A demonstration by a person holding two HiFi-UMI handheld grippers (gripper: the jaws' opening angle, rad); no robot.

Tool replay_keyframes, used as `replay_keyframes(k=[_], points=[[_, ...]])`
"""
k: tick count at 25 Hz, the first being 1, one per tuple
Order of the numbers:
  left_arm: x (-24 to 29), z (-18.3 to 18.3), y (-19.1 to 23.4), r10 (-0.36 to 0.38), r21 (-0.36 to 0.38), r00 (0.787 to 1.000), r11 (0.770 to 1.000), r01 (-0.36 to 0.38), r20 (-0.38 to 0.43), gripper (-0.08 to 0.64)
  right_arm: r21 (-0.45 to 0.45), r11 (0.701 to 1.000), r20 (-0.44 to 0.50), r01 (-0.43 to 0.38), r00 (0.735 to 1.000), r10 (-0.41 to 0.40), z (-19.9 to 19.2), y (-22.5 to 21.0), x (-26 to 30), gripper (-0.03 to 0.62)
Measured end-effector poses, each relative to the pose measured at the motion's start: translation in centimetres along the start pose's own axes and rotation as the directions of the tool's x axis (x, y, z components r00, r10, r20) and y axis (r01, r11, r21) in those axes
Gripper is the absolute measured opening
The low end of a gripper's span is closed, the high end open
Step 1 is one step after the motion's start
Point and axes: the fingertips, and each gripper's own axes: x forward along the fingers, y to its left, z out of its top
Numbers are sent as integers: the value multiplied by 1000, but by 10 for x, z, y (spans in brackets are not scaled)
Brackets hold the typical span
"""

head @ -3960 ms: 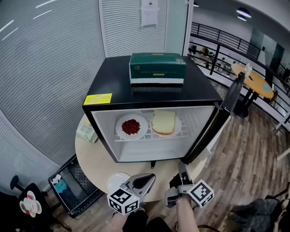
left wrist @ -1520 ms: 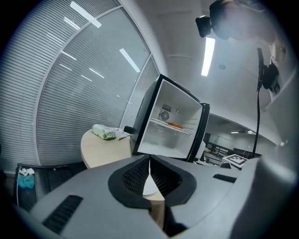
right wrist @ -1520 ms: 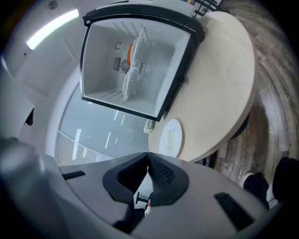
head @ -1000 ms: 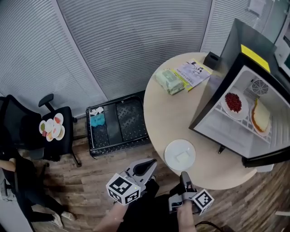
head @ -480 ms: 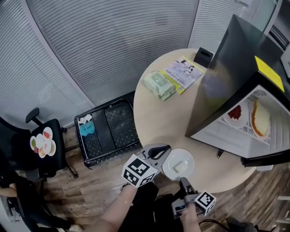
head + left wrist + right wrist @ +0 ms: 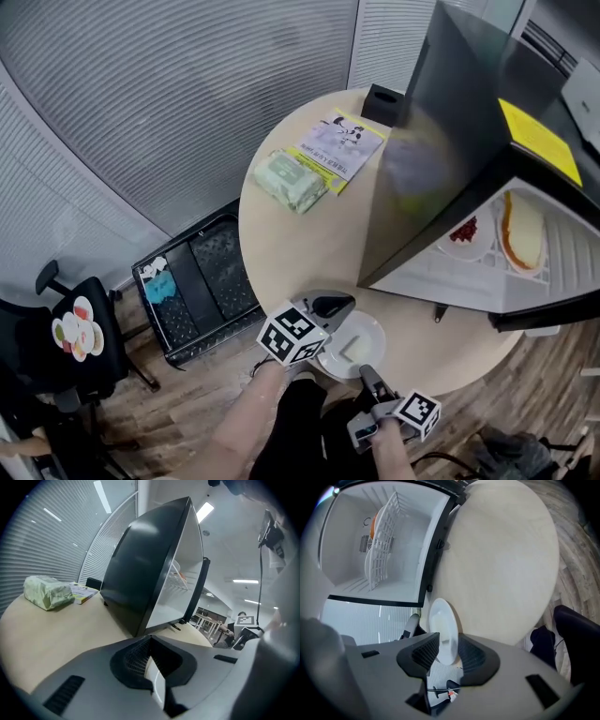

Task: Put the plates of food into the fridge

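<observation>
Plate lies at the table's near edge. Left gripper pinches its left rim, right gripper's parted jaws straddle its near rim. Fridge opens far right.

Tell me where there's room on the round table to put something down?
The widest bare patch of the table lies between the green packet, the fridge and the white plate. A smaller one sits right of that plate. The back, by the leaflet and black box, is crowded.
</observation>
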Motion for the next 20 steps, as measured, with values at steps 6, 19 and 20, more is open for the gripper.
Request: replay_keyframes(k=[6, 19, 20], points=[[2, 5, 1, 16, -22, 999, 1000, -15, 45, 5, -81, 997, 4, 0, 1000, 0, 7, 10, 16, 118], [-7, 6, 5, 59, -77, 994, 996, -52, 94, 5, -51, 978, -2, -201, 980, 201, 14, 27, 7, 11], [-9, 6, 5, 62, -94, 992, 994, -52, 106, 5, -51, 974, 0, -222, 975, 222, 14, 29, 5, 11]])
